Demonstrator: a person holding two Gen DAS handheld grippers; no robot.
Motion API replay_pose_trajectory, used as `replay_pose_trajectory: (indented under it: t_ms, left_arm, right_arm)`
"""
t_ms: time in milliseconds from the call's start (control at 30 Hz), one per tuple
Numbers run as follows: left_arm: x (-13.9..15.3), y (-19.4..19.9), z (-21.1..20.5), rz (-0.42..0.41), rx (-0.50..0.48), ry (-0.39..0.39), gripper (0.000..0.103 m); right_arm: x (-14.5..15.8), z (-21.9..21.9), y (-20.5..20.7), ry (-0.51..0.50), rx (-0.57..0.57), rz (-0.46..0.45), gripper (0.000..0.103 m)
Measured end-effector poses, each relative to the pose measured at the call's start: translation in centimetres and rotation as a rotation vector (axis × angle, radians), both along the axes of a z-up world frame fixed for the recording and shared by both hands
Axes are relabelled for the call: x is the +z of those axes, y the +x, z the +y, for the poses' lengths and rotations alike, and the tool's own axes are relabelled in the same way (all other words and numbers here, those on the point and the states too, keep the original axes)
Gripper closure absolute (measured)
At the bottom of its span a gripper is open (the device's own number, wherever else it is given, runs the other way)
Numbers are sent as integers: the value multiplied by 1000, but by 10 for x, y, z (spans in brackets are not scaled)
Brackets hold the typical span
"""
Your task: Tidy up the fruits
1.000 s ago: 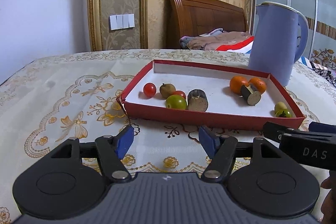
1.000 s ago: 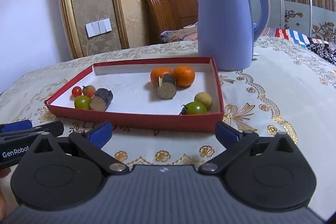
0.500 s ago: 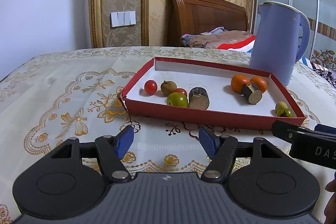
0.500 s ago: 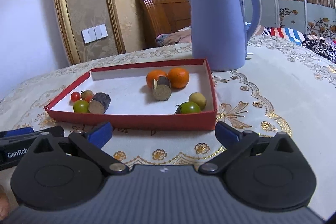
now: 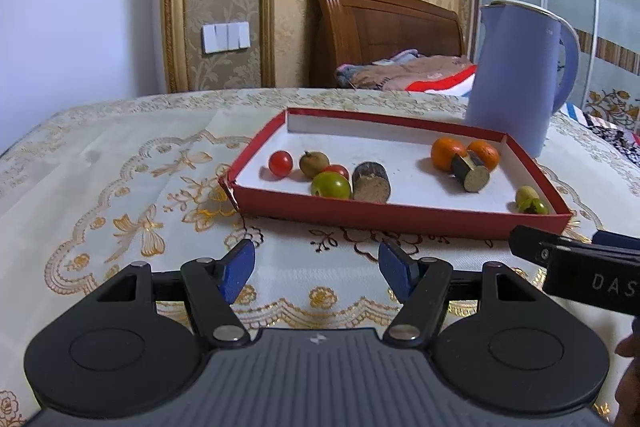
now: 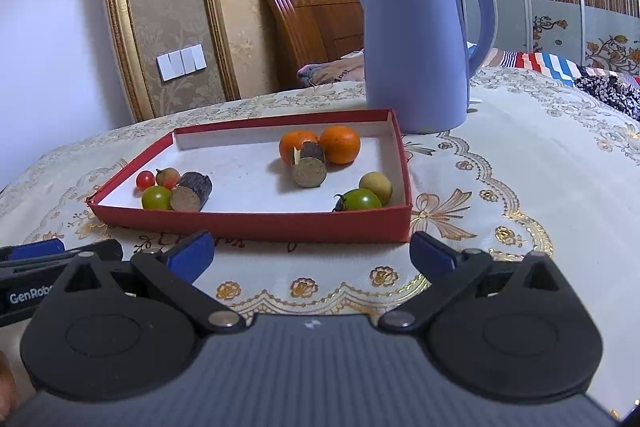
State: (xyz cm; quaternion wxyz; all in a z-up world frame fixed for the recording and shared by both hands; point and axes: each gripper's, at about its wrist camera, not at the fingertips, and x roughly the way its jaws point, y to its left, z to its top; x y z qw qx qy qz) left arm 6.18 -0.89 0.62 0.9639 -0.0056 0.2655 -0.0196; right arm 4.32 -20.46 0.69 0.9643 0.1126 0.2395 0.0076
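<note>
A red tray with a white floor lies on the embroidered tablecloth, just ahead of both grippers. At its left end sit a red cherry tomato, a brown fruit, a green tomato and a dark cane piece. Two oranges flank a second cane piece farther right. A yellow fruit and a green tomato rest in the near right corner. My left gripper is open and holds nothing. My right gripper is open too, short of the tray's front wall.
A tall blue kettle stands just behind the tray's far right corner. The right gripper's body shows at the left view's right edge. A wooden bed headboard lies beyond the table. Bare tablecloth spreads left of the tray.
</note>
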Motion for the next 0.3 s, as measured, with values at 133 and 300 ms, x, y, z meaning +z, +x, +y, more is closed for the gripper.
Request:
replay_pose_trajectory:
  t_ms: [133, 300]
  left_arm:
    - [0, -9, 5, -8, 4, 5, 35]
    - [-5, -19, 10, 21, -34, -12, 26]
  right_arm:
    - [-1, 0, -4, 1, 5, 21, 0]
    - [-4, 1, -14, -5, 12, 36, 0]
